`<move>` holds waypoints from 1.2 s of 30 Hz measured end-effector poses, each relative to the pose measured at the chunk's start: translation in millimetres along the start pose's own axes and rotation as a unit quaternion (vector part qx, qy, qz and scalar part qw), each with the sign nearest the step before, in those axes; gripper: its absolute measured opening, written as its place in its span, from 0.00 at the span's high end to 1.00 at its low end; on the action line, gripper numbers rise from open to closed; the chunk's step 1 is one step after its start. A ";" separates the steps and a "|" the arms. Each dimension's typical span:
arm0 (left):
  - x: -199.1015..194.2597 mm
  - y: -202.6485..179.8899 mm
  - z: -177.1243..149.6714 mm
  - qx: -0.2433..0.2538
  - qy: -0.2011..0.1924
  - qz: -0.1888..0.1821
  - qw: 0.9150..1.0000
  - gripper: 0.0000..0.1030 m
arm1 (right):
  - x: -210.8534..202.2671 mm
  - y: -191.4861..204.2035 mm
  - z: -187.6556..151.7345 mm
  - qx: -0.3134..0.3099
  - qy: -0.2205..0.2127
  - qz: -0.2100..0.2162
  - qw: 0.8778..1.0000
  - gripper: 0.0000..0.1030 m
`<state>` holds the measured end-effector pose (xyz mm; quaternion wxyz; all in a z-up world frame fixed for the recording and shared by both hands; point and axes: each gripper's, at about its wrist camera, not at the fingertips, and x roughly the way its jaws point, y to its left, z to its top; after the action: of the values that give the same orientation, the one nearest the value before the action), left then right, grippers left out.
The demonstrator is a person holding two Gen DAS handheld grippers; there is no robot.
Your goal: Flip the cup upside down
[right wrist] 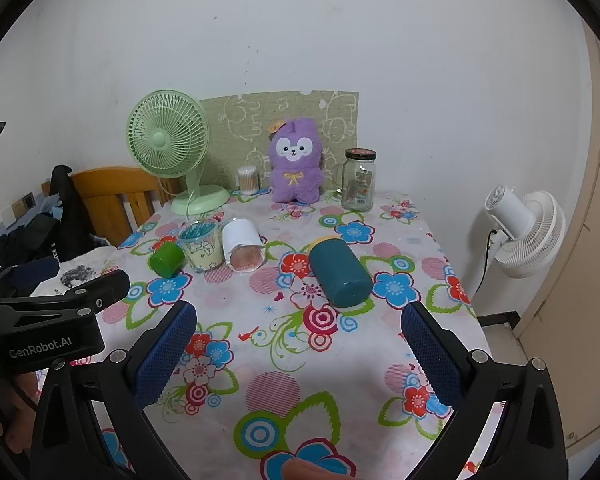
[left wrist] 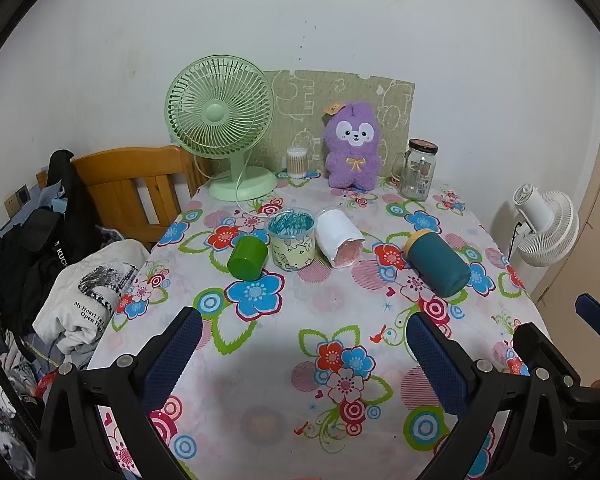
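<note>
Four cups lie mid-bench in a rough row: a teal cup [right wrist: 340,274] on its side at the right, its base toward the cameras; a white cup [right wrist: 242,249] on its side; a clear patterned cup [right wrist: 202,248] upright, just beside the white one; and a green cup [right wrist: 166,259] tipped over at the left. The left tongs [left wrist: 304,336] and right tongs [right wrist: 299,330] both hover spread wide over the near bench [right wrist: 284,360], holding nothing, well short of the cups. At the back stand a green fan [left wrist: 224,128], a purple plush [left wrist: 354,146] and a glass jar [left wrist: 418,170].
</note>
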<state>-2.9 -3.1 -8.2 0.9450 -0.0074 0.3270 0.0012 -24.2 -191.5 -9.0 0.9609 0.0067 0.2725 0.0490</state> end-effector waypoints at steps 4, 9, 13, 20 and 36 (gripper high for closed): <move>-0.3 0.5 0.0 0.000 0.000 0.000 1.000 0.00 | 0.2 0.9 -0.2 0.000 0.000 0.000 1.000 0.00; 0.0 0.5 0.6 0.000 0.002 0.000 1.000 0.00 | 0.8 3.8 -1.1 -0.002 -0.001 0.001 1.000 0.00; 0.5 0.7 1.2 -0.001 0.002 0.000 1.000 0.00 | 1.5 4.2 -0.3 -0.002 0.000 0.002 1.000 0.00; 1.6 1.7 0.5 -0.001 0.004 0.000 1.000 0.00 | 5.0 7.1 1.6 -0.004 0.004 0.006 1.000 0.00; 23.8 12.7 3.8 -0.015 0.028 0.002 1.000 0.00 | 26.5 9.5 8.5 -0.004 0.025 0.017 1.000 0.00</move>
<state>18.1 9.5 -20.1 0.9354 -0.0214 0.3528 0.0075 1.9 -179.4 -15.3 0.9529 0.0063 0.2957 0.0668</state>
